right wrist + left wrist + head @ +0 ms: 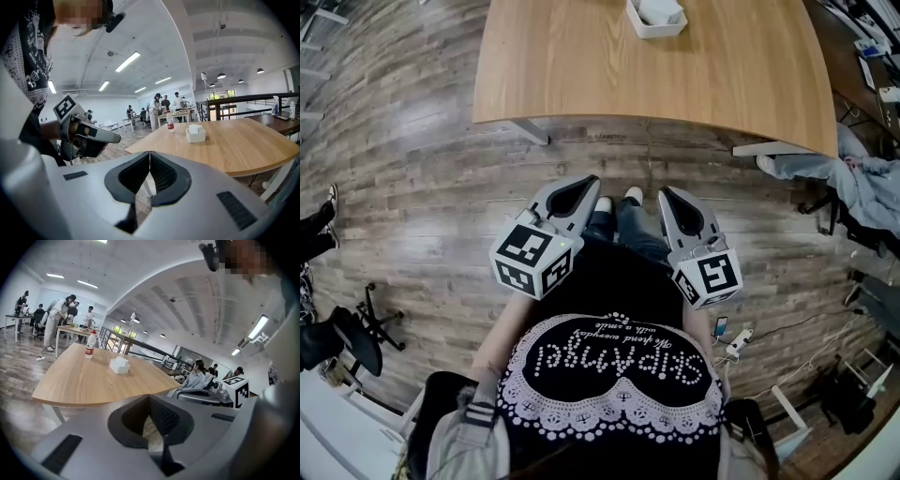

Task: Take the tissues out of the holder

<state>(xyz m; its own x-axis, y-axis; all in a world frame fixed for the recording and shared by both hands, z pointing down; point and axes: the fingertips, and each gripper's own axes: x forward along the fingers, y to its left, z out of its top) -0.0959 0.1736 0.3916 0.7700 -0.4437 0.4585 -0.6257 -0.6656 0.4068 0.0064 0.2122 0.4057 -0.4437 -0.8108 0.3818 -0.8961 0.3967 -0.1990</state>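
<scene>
A white tissue holder [656,19] with white tissues [661,9] in it stands on the far part of a wooden table [609,66]. Both grippers hang in front of the person's body, over the floor and short of the table's near edge. My left gripper [589,180] is shut, its tips meeting with nothing between them. My right gripper [664,193] is shut and empty too. The holder [119,365] sits well ahead of the left gripper [149,397] in the left gripper view. In the right gripper view the holder [196,135] lies far beyond the right gripper [150,153].
A plastic bottle [90,345] with a red label stands on the table behind the holder. Wooden plank floor [422,187] lies below. A person in grey [862,183] sits at the table's right side. Other people stand at desks [61,319] further off.
</scene>
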